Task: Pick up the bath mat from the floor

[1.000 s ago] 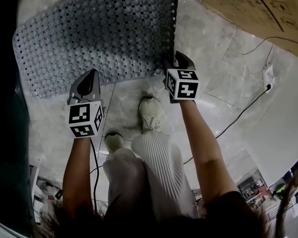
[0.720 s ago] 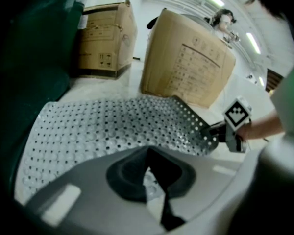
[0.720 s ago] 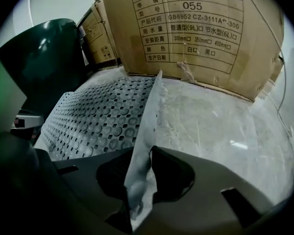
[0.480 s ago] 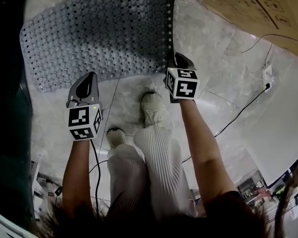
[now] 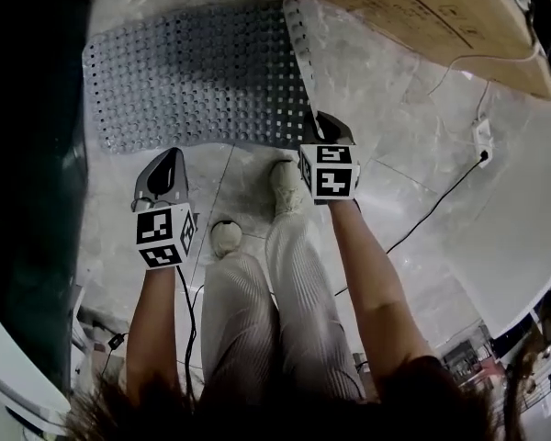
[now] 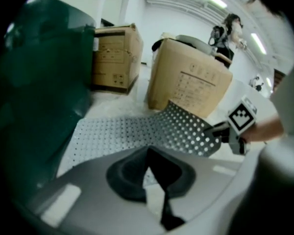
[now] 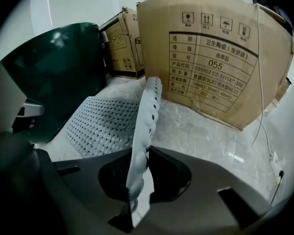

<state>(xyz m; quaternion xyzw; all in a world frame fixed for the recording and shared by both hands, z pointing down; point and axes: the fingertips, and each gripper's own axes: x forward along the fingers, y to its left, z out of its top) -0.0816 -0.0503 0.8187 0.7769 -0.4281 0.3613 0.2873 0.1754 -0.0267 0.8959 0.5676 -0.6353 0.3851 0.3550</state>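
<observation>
Right gripper view shows right gripper (image 7: 134, 195) fingers pinching the bath mat (image 7: 100, 124) edge; left gripper (image 6: 156, 195) seemingly likewise; raise both evenly.

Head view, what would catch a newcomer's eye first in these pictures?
The grey dotted bath mat on the pale floor stands out, its right edge curled up on end near the big cardboard box. The right gripper, whose jaws have just been closing, pinches that raised edge. The left gripper sits at the mat's near edge, apparently gripping it too.
</observation>
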